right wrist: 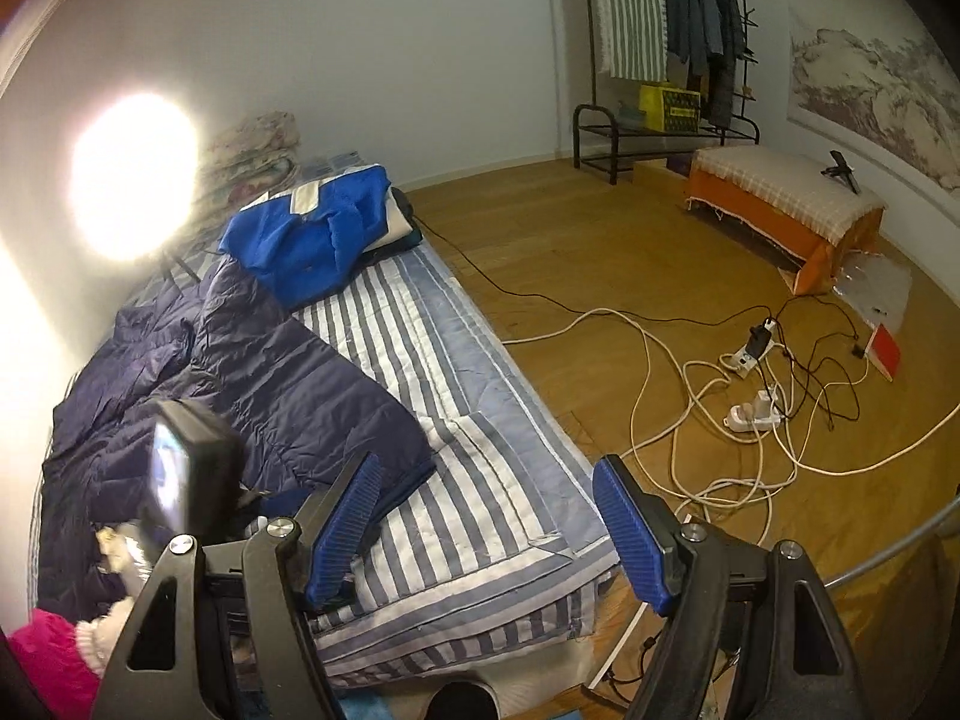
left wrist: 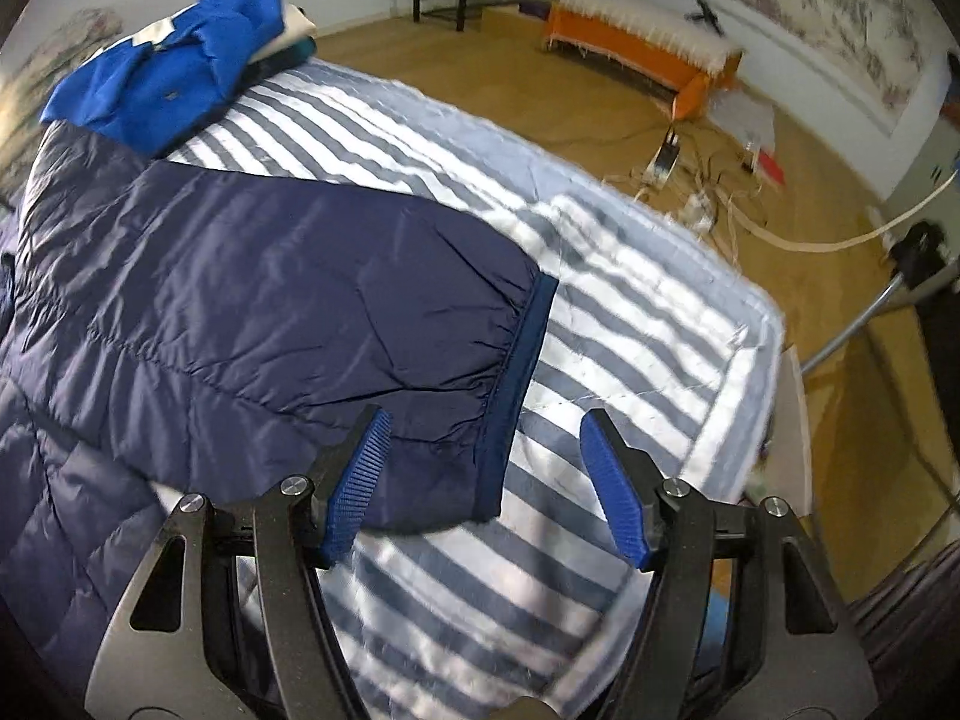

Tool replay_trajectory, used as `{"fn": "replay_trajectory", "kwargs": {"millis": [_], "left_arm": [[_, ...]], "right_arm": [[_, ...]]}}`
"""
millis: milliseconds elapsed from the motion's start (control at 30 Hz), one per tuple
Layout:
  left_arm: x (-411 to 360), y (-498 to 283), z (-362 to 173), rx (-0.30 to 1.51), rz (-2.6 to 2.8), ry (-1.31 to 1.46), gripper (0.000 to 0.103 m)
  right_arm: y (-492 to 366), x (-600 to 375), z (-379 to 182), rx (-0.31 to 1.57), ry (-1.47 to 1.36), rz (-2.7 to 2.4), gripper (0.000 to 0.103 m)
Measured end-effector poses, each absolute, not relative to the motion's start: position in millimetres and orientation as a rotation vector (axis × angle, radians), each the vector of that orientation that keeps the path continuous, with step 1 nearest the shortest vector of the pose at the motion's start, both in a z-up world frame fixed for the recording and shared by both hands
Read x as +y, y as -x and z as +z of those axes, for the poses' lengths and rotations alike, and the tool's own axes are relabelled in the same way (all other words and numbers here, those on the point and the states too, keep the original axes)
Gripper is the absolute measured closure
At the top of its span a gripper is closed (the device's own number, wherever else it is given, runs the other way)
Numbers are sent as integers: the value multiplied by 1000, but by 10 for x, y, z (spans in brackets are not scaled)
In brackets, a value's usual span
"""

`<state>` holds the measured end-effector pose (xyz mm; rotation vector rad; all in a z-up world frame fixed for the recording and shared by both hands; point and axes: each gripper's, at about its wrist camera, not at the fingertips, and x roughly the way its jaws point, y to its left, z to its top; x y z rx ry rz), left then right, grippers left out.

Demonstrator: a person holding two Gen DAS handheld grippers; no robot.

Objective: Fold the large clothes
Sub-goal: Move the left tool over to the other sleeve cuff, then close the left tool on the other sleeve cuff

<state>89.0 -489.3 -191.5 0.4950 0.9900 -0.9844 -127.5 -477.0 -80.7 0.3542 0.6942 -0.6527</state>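
Note:
A navy quilted jacket [left wrist: 240, 276] lies spread on the striped bed [left wrist: 630, 312], one sleeve stretched toward me. Its ribbed cuff [left wrist: 516, 396] lies just ahead of my left gripper [left wrist: 486, 480], which is open and empty with its jaws on either side of the cuff end. In the right wrist view the jacket [right wrist: 252, 378] lies along the bed's left side. My right gripper [right wrist: 486, 534] is open and empty, held above the striped bed [right wrist: 480, 480] near its foot. The left gripper's body [right wrist: 186, 474] shows over the jacket.
A folded bright blue garment [left wrist: 174, 84] sits on a small clothes stack at the bed's far end, also in the right wrist view [right wrist: 312, 234]. Cables and power strips [right wrist: 756, 372] lie on the wooden floor. An orange bench [right wrist: 786, 210] and a clothes rack [right wrist: 666, 42] stand beyond.

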Motion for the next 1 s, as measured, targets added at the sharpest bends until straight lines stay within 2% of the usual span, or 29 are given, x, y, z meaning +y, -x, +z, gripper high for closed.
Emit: {"fn": "replay_trajectory", "kwargs": {"millis": [267,300,367,400,467,500,1000], "left_arm": [[-5074,-856,-2111,962,-923,-608,35],[-5079,-874,-2108,966,-923,-602,38],[-5055,-941,-2097,980,-919,-568,56],[-5053,-975,-2087,986,-917,-557,72],[-5015,-1067,-2059,1012,-911,-527,88],[-4967,-1136,-2026,1039,-916,-494,92],[-3703,-1801,-923,1027,-897,-120,94]], "right_arm": [[1215,-4711,-766,691,-345,-624,27],[1202,-4696,-760,691,-342,-619,27],[1184,-4673,-747,690,-340,-611,27],[1174,-4655,-738,687,-340,-606,27],[1158,-4634,-726,684,-339,-602,27],[1149,-4619,-717,682,-337,-600,27],[715,-4158,-606,678,-289,-491,27]]}}
